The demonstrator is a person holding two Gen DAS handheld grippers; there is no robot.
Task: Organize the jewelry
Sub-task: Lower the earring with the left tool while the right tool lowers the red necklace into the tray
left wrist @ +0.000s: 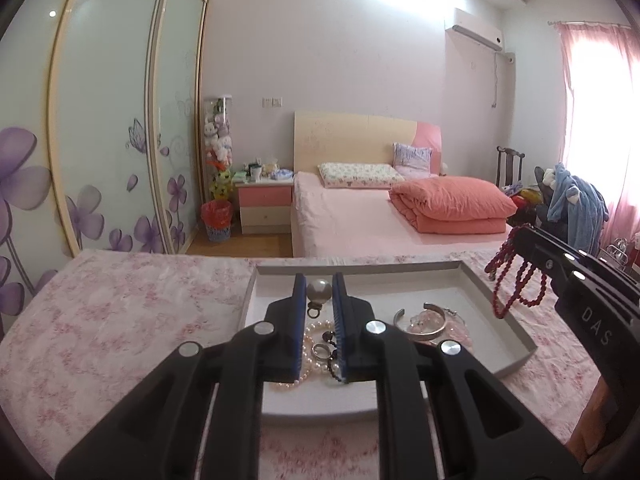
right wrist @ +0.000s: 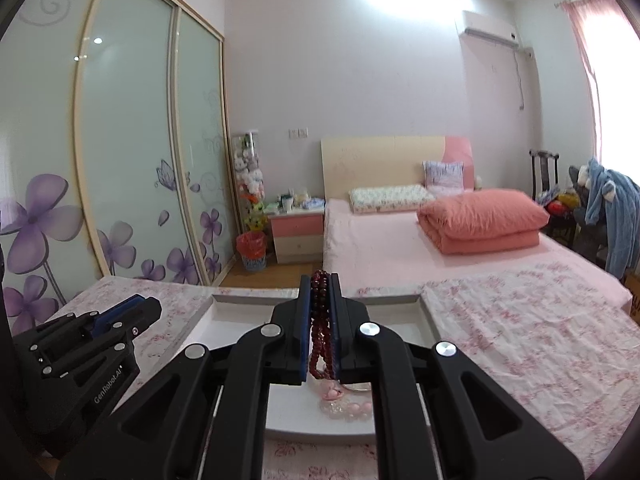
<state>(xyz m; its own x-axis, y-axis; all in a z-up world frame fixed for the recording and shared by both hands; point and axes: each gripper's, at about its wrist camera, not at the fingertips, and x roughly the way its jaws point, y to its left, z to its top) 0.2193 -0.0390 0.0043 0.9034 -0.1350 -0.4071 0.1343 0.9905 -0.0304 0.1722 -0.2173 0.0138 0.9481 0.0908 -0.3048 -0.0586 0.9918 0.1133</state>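
since both grippers are loaded right above the shallow white tray [left wrist: 516, 320], left gripper [left wrist: 319, 292] pinches a big pearl pendant [left wrist: 319, 290]; right gripper [right wrist: 320, 300] clamps dark red bead strands [right wrist: 320, 320] dangling straight down.

A large pearl pendant [left wrist: 319, 290] and dark red beads [right wrist: 320, 320] hang clamped above the white tray [left wrist: 496, 300] holding a pearl strand [left wrist: 310, 340], rings and a silver bangle [left wrist: 420, 322].

Floral pink bedspread [left wrist: 120, 320], shallow white tray [left wrist: 516, 320] resting on it
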